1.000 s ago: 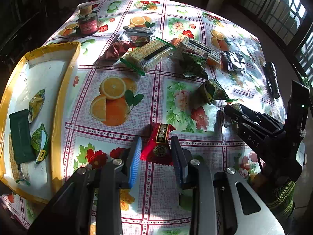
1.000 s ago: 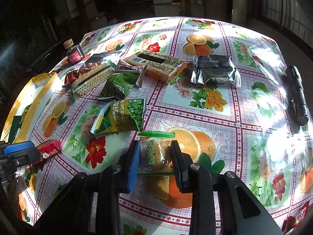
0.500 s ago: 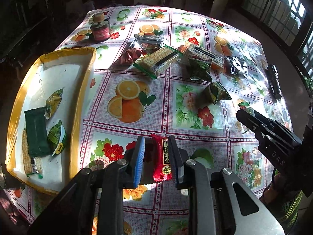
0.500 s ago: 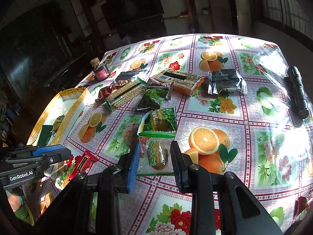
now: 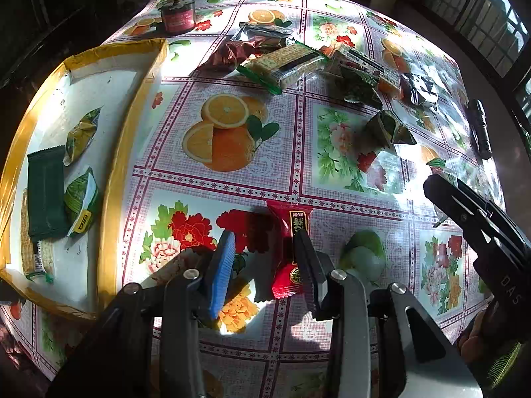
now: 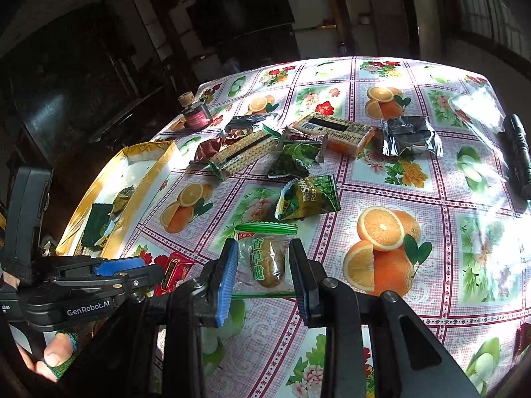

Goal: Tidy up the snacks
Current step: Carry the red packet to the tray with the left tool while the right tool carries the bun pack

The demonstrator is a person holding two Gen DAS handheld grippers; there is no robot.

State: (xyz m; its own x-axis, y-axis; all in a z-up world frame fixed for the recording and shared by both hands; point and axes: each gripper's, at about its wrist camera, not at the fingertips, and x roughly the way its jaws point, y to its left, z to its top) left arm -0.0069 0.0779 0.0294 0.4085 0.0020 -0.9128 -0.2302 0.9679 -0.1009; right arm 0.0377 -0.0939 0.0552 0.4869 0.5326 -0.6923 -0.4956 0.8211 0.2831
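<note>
A red snack packet (image 5: pixel 290 248) sits between the fingers of my left gripper (image 5: pixel 264 262), whose jaws are opening. The packet leans on the black right finger while the blue left pad (image 5: pixel 222 265) stands clear of it. My right gripper (image 6: pixel 264 275) is shut on a clear packet with green ends (image 6: pixel 265 262) and holds it above the tablecloth. At the left is a yellow-rimmed white tray (image 5: pixel 126 152) with several green packets in it. The right wrist view shows the left gripper (image 6: pixel 146 268) low at the left with the red packet (image 6: pixel 174 273) at its tips.
Loose snacks lie at the back of the table: a cracker pack (image 5: pixel 285 64), a green pea packet (image 6: pixel 308 197), an orange box (image 6: pixel 338 131) and a silver packet (image 6: pixel 410 134). A small jar (image 5: pixel 176 16) stands far back. A black flashlight (image 5: pixel 479 129) lies near the right edge.
The left gripper closed on the red packet and carried it a little toward the tray, and its jaws have now parted. The right gripper lifted the clear packet off the table.
</note>
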